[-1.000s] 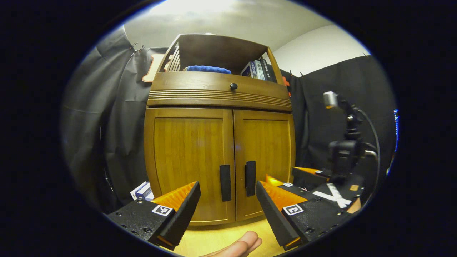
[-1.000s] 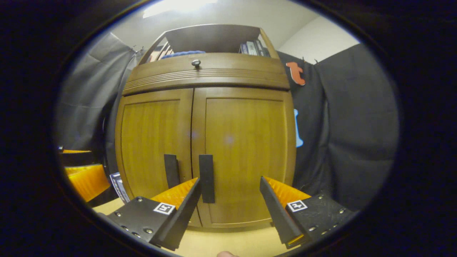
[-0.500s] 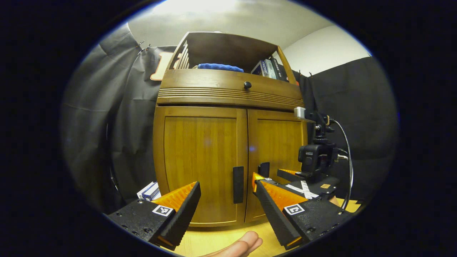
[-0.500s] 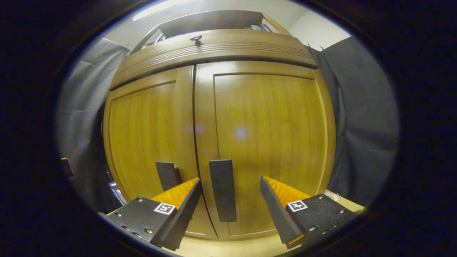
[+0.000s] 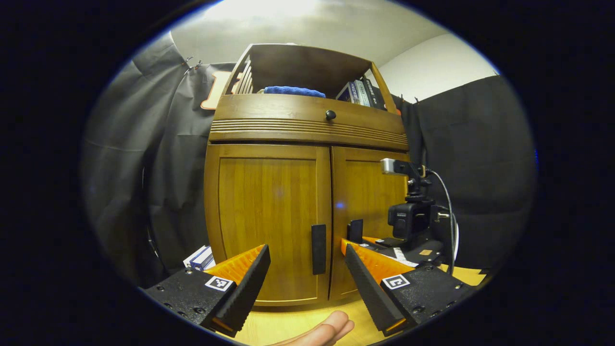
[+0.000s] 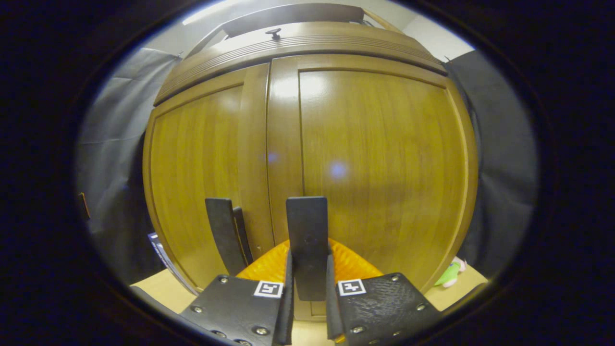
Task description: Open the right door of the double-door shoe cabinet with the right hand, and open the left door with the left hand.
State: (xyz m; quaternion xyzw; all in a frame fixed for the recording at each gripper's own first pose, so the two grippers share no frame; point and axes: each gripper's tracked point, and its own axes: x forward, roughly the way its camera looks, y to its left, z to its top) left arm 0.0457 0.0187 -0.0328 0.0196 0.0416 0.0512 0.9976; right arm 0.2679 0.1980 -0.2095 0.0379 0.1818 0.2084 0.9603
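Observation:
The wooden shoe cabinet stands in front with both doors closed. In the right gripper view, my right gripper is shut on the right door's dark upright handle, one finger on each side. The left door's handle stands just to its left. In the left gripper view, my left gripper is open and short of the cabinet, with the left door's handle showing between its fingers. The right door's handle is beside it, with the right gripper's camera mount behind.
A drawer with a round knob sits above the doors. The open shelf on top holds a blue cloth and books. Small boxes lie left of the cabinet, a green toy to its right. A person's fingers show below.
My right gripper has moved in to the cabinet and shut on the right door's handle. The left gripper has hardly moved and stays open. Both doors remain closed.

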